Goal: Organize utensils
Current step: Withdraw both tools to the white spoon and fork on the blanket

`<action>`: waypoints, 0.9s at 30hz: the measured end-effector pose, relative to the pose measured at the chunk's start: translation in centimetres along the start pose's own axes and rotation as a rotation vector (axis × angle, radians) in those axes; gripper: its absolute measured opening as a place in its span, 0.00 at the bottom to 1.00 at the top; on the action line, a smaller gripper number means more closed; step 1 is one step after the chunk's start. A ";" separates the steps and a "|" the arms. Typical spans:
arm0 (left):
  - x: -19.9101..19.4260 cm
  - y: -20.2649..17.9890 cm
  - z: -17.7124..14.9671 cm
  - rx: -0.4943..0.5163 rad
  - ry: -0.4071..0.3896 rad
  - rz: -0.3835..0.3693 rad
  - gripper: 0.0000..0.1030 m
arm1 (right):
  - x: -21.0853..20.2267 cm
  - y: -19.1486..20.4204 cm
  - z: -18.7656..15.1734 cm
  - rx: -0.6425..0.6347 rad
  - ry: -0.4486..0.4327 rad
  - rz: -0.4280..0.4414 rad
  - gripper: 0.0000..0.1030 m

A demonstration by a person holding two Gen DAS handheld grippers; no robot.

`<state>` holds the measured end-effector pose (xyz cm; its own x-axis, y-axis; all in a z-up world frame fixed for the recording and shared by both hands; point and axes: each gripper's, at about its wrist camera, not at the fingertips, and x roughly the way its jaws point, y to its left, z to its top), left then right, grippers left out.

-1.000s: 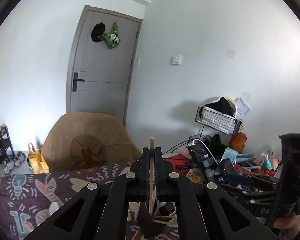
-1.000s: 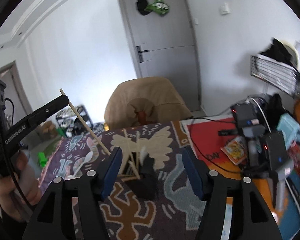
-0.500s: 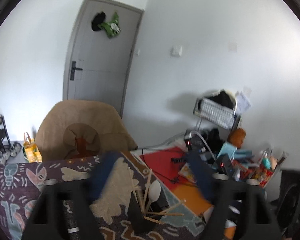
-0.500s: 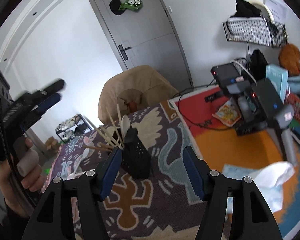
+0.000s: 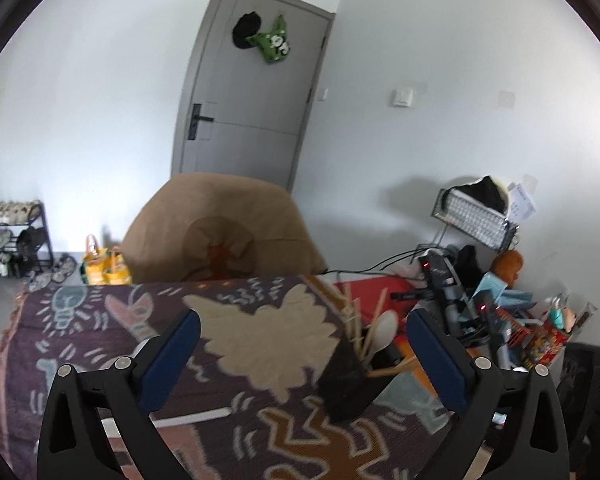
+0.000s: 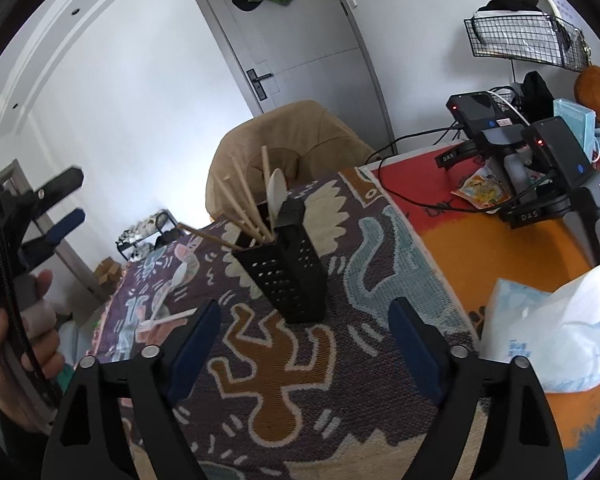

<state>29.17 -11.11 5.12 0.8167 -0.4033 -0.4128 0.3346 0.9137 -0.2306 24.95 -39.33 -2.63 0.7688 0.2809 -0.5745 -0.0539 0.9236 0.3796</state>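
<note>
The caddy, a tall square black plastic thing with perforated walls, is standing upright mid-table on the woven patterned cloth. Wooden chopsticks are poking out of it, leaning up and left, with a white spoon sitting bowl-up among them. Two more white spoons are lying flat on the cloth to its left. The right gripper is hovering near it, jaws wide open and holding nothing; the left gripper is gaping empty too.

A room of a home is shown: a grey door, a shoe rack, a beanbag chair and a patterned blanket are seen.
</note>
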 end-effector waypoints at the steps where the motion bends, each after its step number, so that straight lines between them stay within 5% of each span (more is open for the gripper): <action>1: -0.2 0.4 -0.3 -0.001 0.005 0.009 1.00 | 0.2 0.3 -0.1 -0.001 -0.001 -0.001 0.89; 5: -1.2 2.4 -1.5 -0.003 0.023 0.052 1.00 | 0.7 1.8 -0.6 -0.023 0.000 0.008 0.96; 16: -3.3 8.1 -3.4 -0.086 0.058 0.118 0.97 | 1.9 5.5 -1.9 -0.070 0.016 0.112 0.96; 27: -2.0 12.6 -5.7 -0.131 0.168 0.170 0.59 | 4.4 8.7 -3.0 -0.140 0.074 0.134 0.88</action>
<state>29.10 0.88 -1.94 0.7626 -0.2577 -0.5934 0.1270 0.9590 -0.2533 25.94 -29.29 -4.00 0.7002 0.4175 -0.5791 -0.2448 0.9024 0.3546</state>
